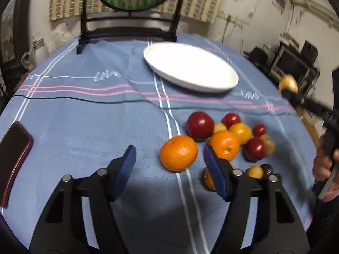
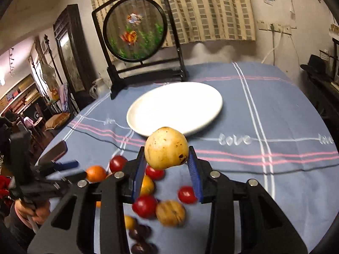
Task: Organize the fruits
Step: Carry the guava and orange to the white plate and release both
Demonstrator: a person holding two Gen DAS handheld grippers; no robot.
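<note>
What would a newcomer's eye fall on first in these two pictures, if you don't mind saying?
Probably the yellow pear clamped in the right gripper, lifted above the blue tablecloth. Next, the empty white plate just beyond it, in front of the round goldfish screen. Then the heap of oranges and red fruit ahead of the open left gripper.

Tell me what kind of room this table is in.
Probably a lived-in home dining or living room. A tablecloth covers the round table, a curtain hangs behind it, and a framed goldfish screen stands by the white plate.
</note>
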